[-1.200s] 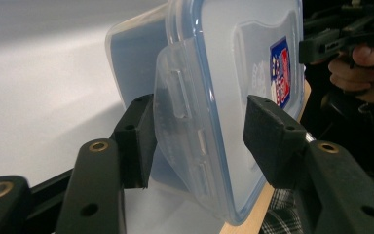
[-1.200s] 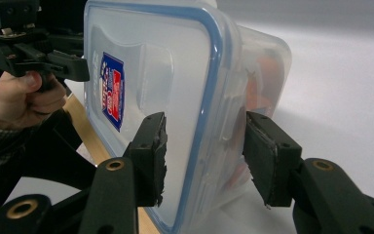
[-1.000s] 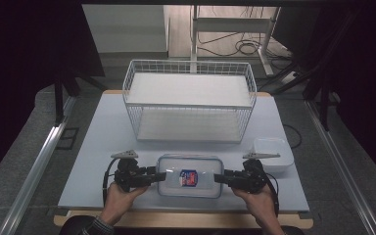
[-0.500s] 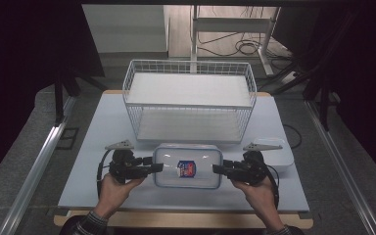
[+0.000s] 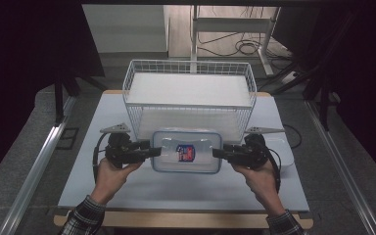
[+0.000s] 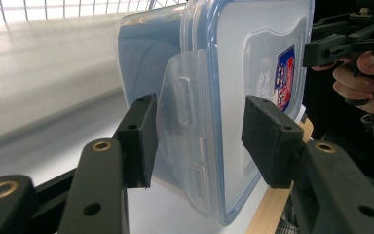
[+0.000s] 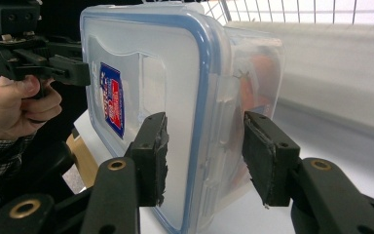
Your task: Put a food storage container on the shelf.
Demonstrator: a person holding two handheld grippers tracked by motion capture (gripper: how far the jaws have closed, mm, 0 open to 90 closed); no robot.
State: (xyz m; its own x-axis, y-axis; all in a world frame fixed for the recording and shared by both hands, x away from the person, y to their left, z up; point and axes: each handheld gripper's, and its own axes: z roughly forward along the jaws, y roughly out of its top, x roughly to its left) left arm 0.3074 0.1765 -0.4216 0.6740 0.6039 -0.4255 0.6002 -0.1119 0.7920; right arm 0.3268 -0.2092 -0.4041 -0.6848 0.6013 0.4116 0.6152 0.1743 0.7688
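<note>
A clear plastic food container point(image 5: 186, 152) with a blue-rimmed snap lid and a red-and-blue label hangs above the white table point(image 5: 176, 191), just in front of the wire basket point(image 5: 188, 93). My left gripper point(image 5: 152, 152) is shut on its left end and my right gripper point(image 5: 216, 152) on its right end. In the left gripper view the pads point(image 6: 136, 141) clamp the side flap and lid of the container point(image 6: 224, 73). In the right gripper view the pads point(image 7: 268, 161) squeeze the lid edge and wall of the container point(image 7: 165, 73), and something orange shows inside it.
The white wire basket stands on the back half of the table with a white shelf in it. A small white tray point(image 5: 285, 152) lies by my right hand. Bare table lies in front of the container, and the wooden front edge point(image 5: 176, 219) is near the person's sleeves.
Both grippers have risen together with the container, which has left the table and now sits higher in the picture, closer to the basket's front.
</note>
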